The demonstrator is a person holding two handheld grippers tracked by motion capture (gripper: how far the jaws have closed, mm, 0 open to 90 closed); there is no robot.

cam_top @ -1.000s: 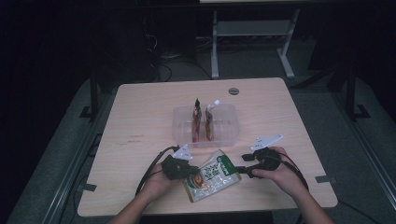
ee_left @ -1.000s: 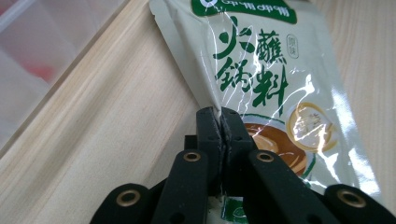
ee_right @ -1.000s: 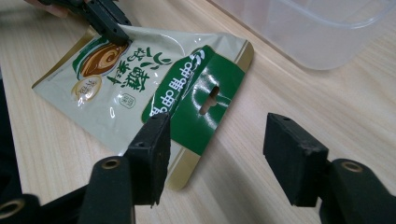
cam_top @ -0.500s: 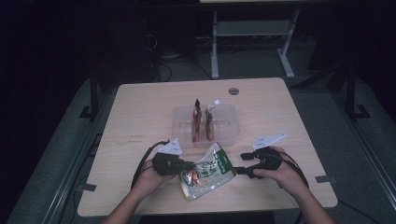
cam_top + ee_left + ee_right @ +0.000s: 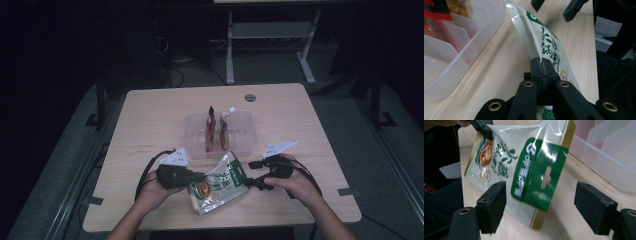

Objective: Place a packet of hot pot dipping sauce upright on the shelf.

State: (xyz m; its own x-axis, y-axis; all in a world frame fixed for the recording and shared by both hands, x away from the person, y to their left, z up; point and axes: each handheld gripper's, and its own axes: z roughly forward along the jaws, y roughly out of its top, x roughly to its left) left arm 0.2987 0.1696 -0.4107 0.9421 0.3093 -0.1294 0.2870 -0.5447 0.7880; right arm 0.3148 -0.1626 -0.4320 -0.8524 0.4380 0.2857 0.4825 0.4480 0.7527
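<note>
A white and green snack pouch (image 5: 220, 184) hangs tilted just above the table's front. My left gripper (image 5: 197, 177) is shut on its left edge. In the left gripper view the jaws (image 5: 541, 72) pinch the pouch (image 5: 544, 40) flat between them. My right gripper (image 5: 252, 181) stands open at the pouch's right end, and its jaws have just been opening. In the right gripper view the pouch's green top (image 5: 541, 170) hangs between the pads (image 5: 494, 205) without touching them. The right gripper (image 5: 541, 207) holds nothing.
A clear plastic divider bin (image 5: 247, 135) stands just behind the pouch, with two reddish packets (image 5: 210, 127) upright in it. A round grommet (image 5: 250, 97) sits near the table's far edge. The table's front edge is close under both hands.
The left gripper has risen and lifted the pouch's left edge off the table, so the pouch now tilts. The right gripper's jaws have spread apart and let go of the pouch's right end.
</note>
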